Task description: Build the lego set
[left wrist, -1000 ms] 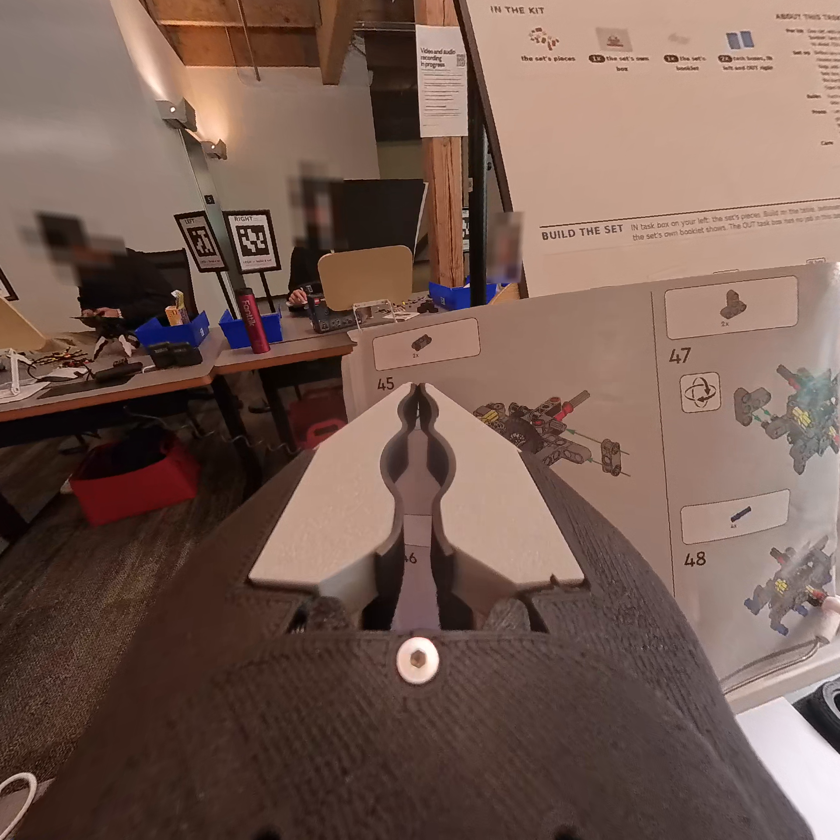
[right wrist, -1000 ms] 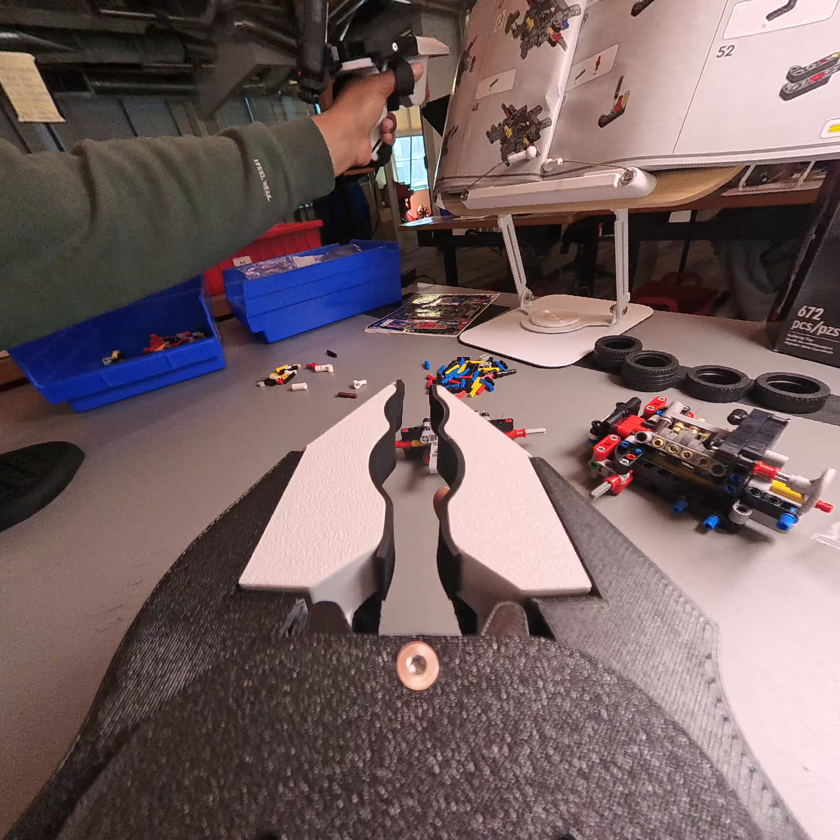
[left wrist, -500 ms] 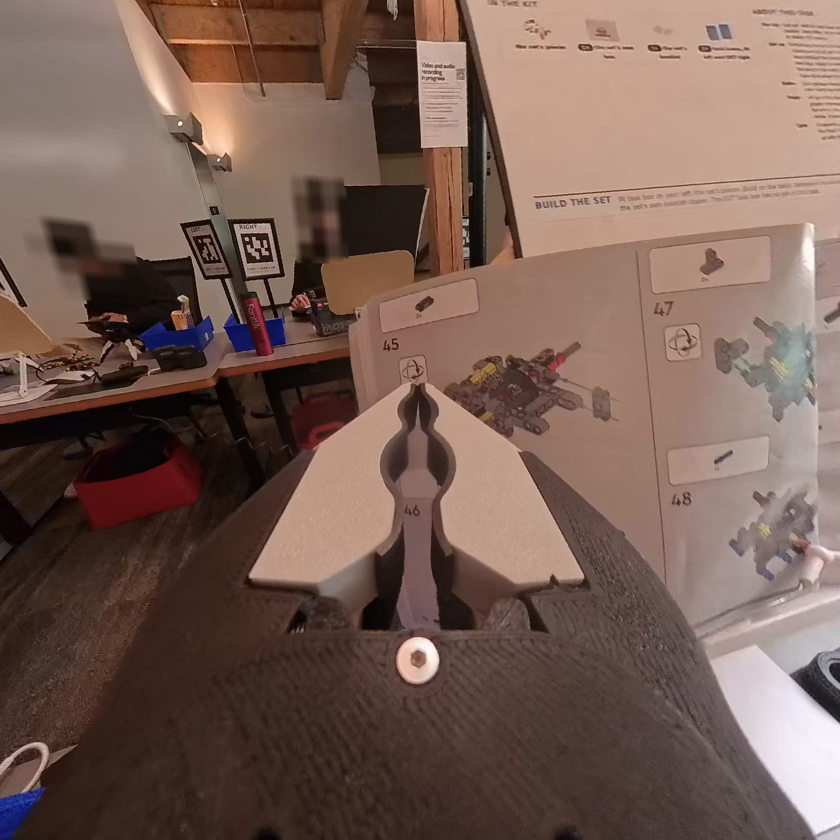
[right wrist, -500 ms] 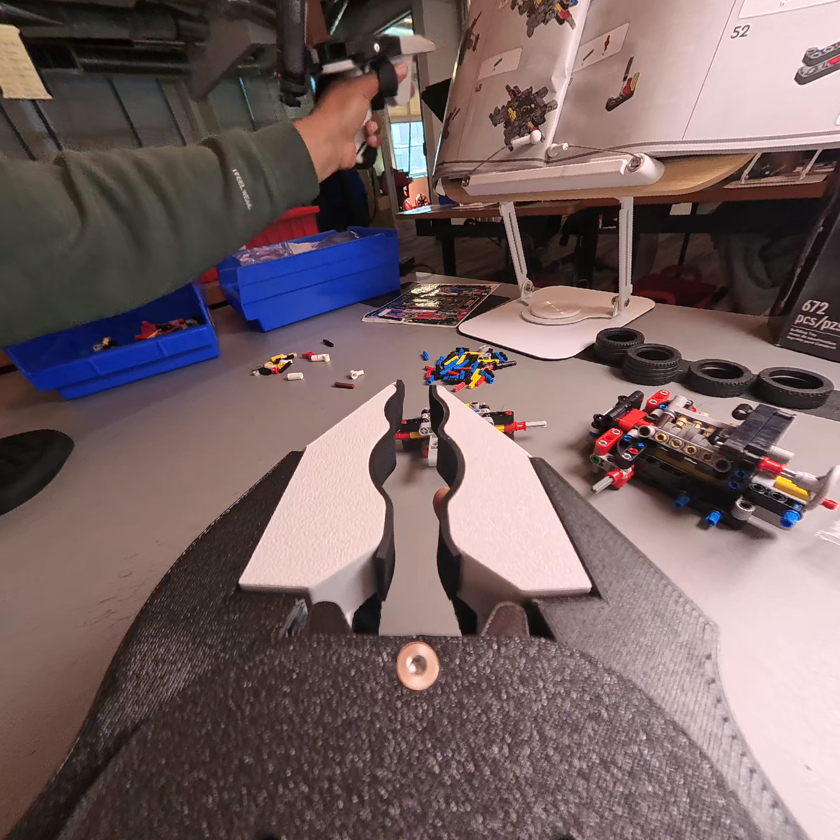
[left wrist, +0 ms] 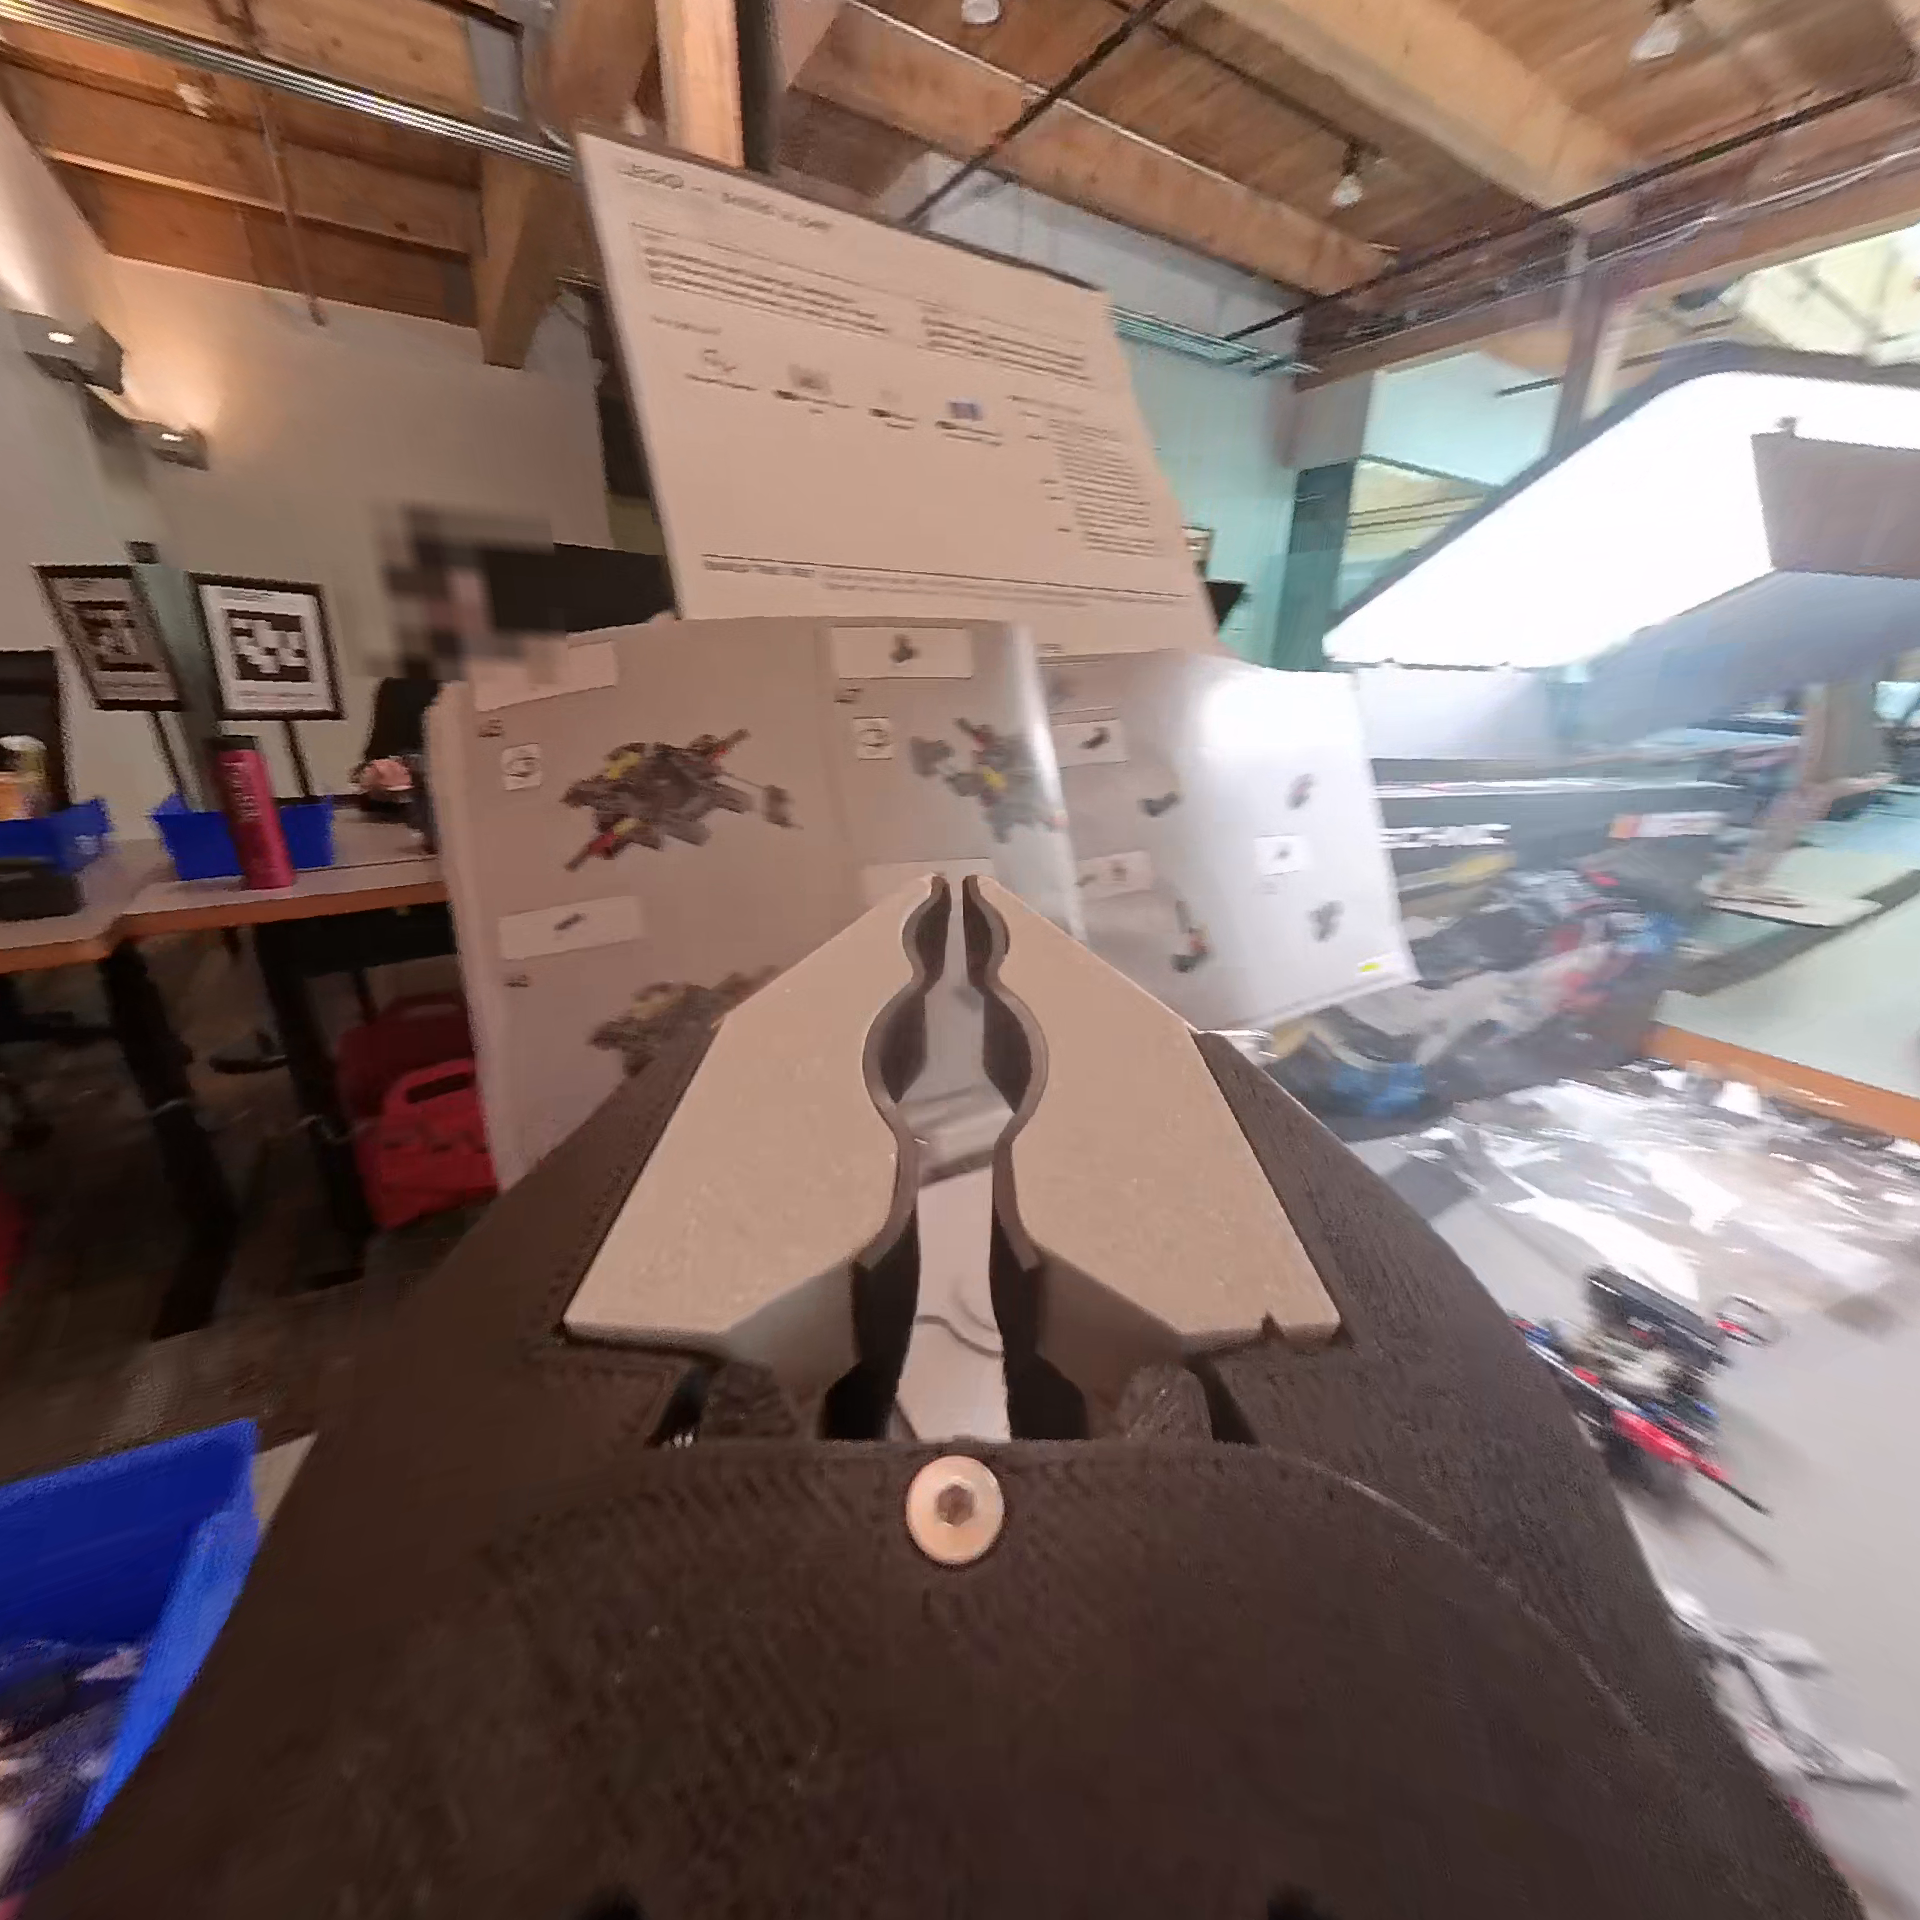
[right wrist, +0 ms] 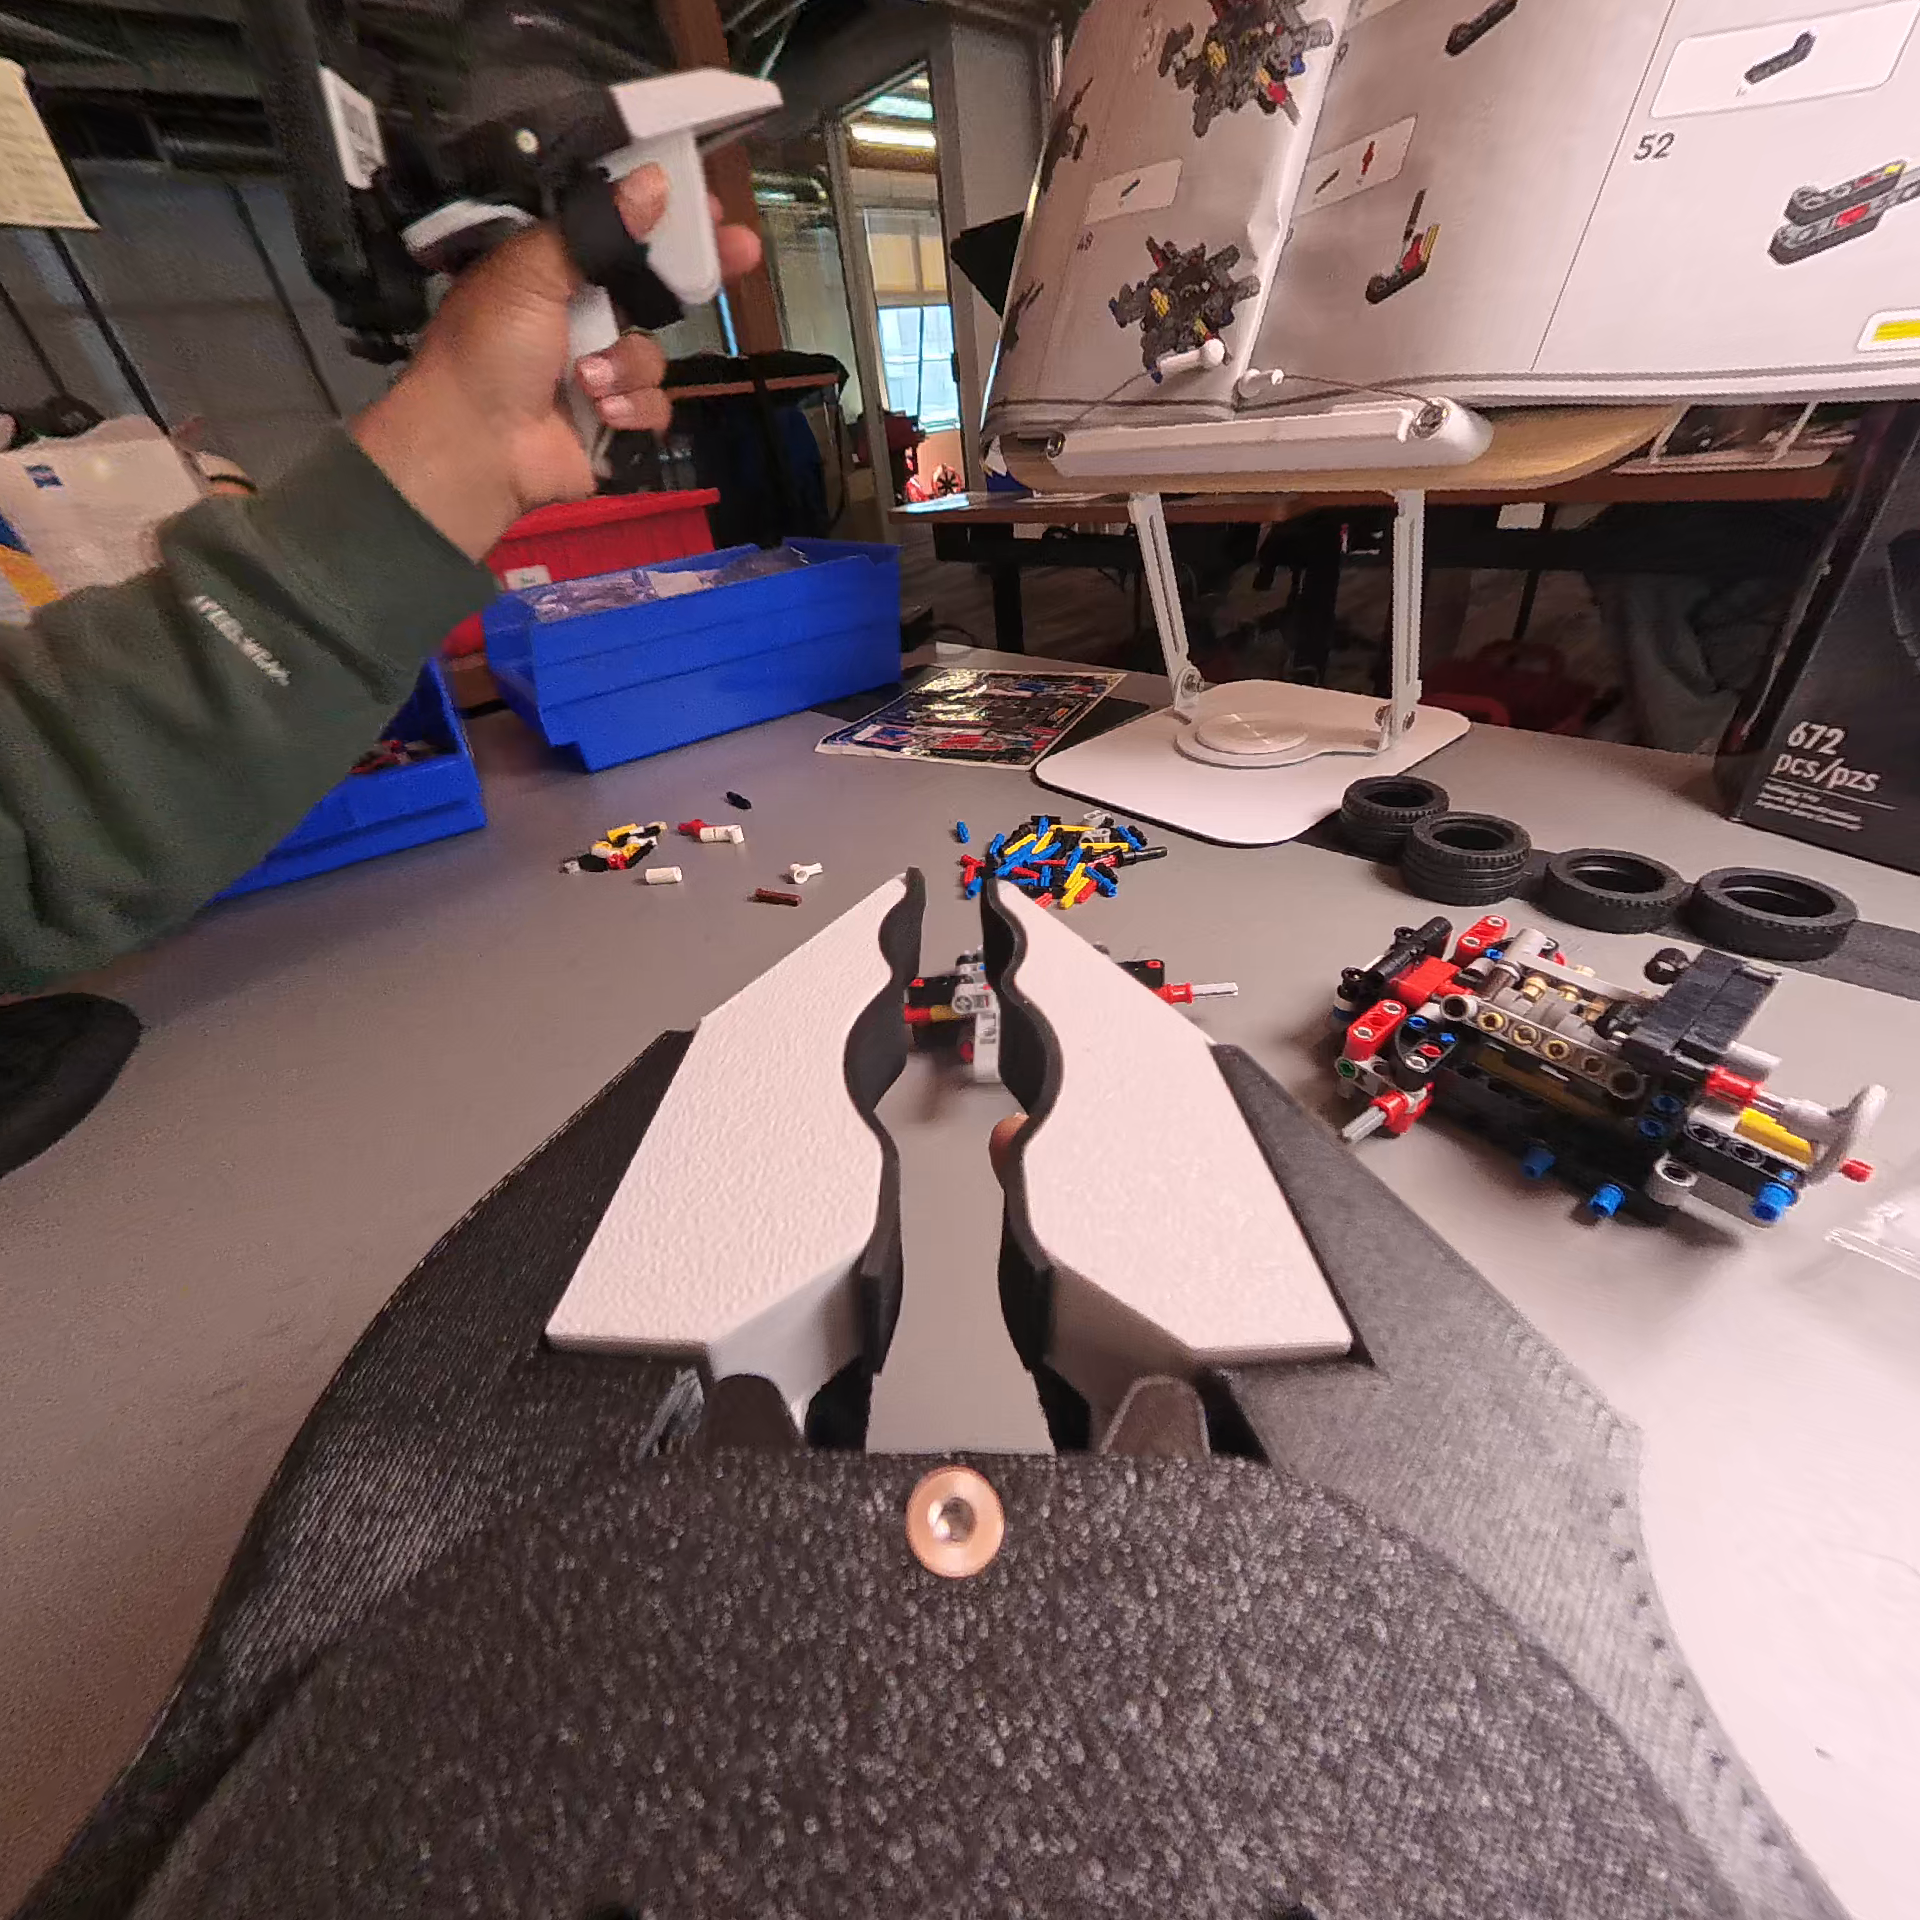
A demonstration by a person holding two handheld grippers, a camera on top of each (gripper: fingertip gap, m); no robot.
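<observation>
Fingertips of your left gripper (left wrist: 955, 883) nearly meet on nothing, raised before the instruction booklet (left wrist: 727, 831). Your right gripper (right wrist: 951, 894), slightly parted and empty, hovers nearest the small brick subassembly (right wrist: 961, 1003) directly ahead on the table (right wrist: 312, 1039).

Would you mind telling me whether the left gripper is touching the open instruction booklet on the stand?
Apart. The right wrist view shows the left gripper raised in the air, well left of the booklet, with background between them.
</observation>
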